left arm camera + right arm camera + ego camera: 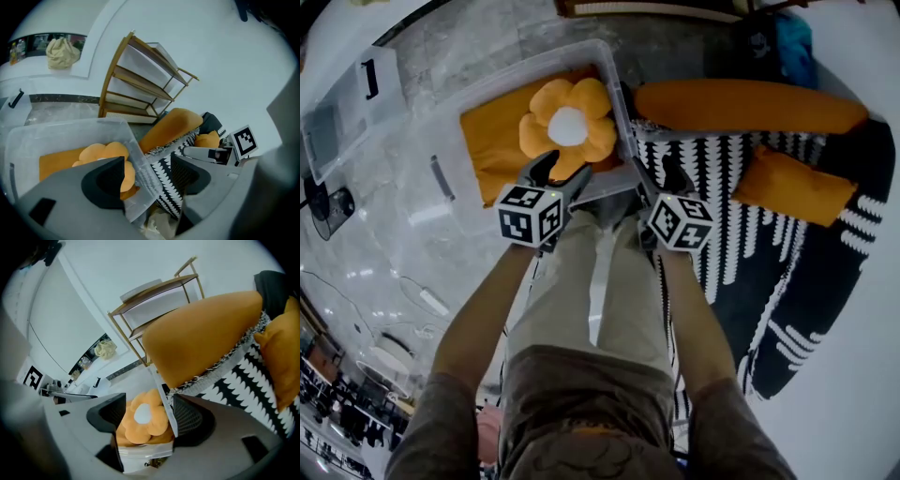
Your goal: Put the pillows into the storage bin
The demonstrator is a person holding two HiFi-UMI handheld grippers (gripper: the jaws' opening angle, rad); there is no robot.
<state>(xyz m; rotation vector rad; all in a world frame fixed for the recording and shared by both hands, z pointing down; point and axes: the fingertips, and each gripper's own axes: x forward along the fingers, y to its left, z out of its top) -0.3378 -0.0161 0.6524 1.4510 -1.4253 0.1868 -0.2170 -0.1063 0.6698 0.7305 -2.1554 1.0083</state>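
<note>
Ahead-right of the right gripper lies the long orange bolster pillow, axis crosswise; left gripper sits farther. Both grippers gape wide, gripping nothing.

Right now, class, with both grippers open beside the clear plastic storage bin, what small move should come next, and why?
Probably reach the right gripper toward the long orange bolster pillow. It and the left gripper are open and empty, the orange flower-shaped pillow lies in the clear plastic storage bin, and the bolster lies outside on the black-and-white patterned cover.
</note>
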